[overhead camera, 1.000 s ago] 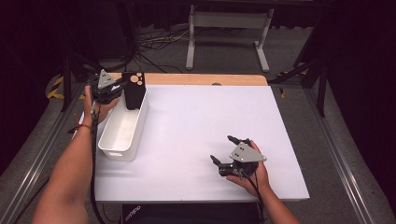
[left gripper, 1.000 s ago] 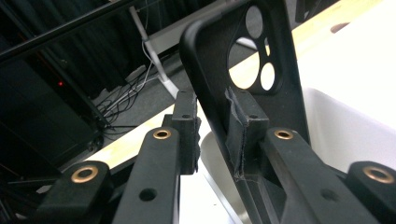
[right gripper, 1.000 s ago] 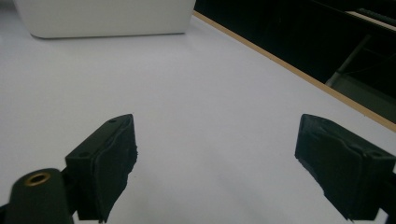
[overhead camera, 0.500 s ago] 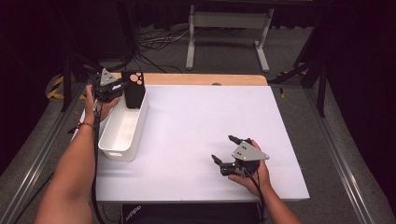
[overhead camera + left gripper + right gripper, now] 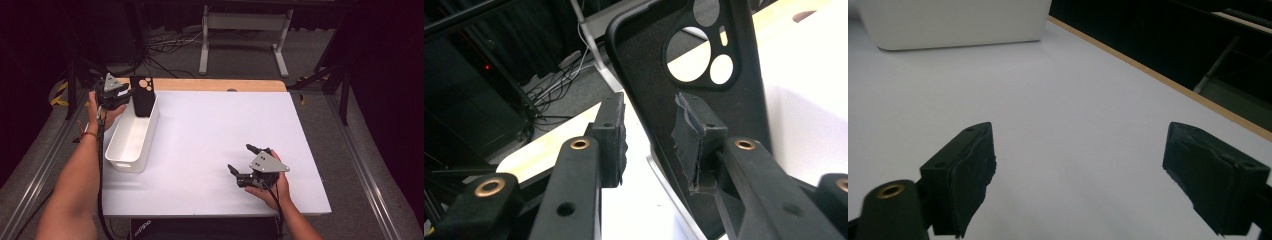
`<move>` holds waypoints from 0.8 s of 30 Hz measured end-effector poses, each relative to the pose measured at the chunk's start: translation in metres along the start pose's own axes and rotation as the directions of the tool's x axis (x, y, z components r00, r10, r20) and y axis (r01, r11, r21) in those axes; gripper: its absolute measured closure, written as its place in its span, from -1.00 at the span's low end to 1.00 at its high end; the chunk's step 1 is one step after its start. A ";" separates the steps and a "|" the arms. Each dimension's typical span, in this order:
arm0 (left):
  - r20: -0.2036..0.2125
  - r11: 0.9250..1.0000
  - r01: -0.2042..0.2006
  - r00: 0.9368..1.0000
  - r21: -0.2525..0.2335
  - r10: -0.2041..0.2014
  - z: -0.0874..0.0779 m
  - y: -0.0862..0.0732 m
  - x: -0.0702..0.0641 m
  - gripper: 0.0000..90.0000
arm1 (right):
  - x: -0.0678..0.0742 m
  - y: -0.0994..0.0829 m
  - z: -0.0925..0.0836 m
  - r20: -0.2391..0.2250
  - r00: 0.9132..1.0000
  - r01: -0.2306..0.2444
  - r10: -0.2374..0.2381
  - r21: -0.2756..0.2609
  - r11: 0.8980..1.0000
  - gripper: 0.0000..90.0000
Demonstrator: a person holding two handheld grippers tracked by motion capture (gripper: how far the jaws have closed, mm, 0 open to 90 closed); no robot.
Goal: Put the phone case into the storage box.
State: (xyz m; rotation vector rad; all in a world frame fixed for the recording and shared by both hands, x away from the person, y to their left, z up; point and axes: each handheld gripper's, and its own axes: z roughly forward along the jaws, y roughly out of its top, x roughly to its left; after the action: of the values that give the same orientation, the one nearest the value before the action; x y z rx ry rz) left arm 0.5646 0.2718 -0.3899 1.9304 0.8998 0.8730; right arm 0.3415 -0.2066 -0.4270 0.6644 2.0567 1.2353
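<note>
A black phone case (image 5: 142, 95) with round camera holes stands on end in the far end of a white bin (image 5: 116, 162), leaning on its wall. My left gripper (image 5: 130, 94) reaches it from the left. In the left gripper view the case (image 5: 649, 75) sits between the jaws. They have just been opening, and the left pad (image 5: 611, 135) stands off the case's edge, so my left gripper (image 5: 651, 135) is open. My right gripper (image 5: 240, 158) rests near the table's front right, wide open and empty (image 5: 1080, 155).
The white table (image 5: 215, 130) has a wooden strip along its far edge (image 5: 215, 85). The bin (image 5: 953, 22) lies along the table's left side. Dark floor, cables and a metal stand lie beyond the table.
Hardly anything differs in the high view: both hands stay in place and the case stays upright at the bin's far end.
</note>
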 end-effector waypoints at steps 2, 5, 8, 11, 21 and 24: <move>-0.003 1.000 -0.004 1.000 -0.004 0.004 -0.001 0.001 0.000 0.47 | 0.000 0.000 0.000 0.000 1.000 0.000 0.000 0.002 1.000 -0.69; -0.006 1.000 -0.002 1.000 -0.009 0.002 -0.002 0.001 0.000 0.47 | -0.001 0.000 0.000 0.000 1.000 -0.002 0.002 0.004 1.000 -0.69; -0.012 1.000 -0.009 1.000 -0.009 0.009 -0.002 0.002 0.001 0.47 | 0.000 0.000 0.000 -0.001 1.000 -0.001 0.001 0.002 1.000 -0.69; -0.005 1.000 0.001 1.000 -0.015 -0.001 -0.004 0.002 0.000 0.47 | 0.000 0.000 0.000 -0.001 1.000 0.000 0.000 0.004 1.000 -0.69; -0.002 0.999 0.008 1.000 -0.053 -0.008 -0.019 0.006 -0.004 0.45 | -0.002 -0.001 0.000 -0.003 1.000 0.001 -0.001 0.003 1.000 -0.69; -0.006 0.998 -0.009 1.000 -0.055 0.009 -0.024 0.008 -0.007 0.45 | -0.003 -0.001 0.001 -0.002 1.000 0.000 0.000 0.000 1.000 -0.69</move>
State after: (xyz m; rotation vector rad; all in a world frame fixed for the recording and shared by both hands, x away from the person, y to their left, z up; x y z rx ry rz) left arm 0.5438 0.2722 -0.3748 1.8867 0.8628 0.9001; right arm 0.3441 -0.2091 -0.4270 0.6634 2.0582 1.2356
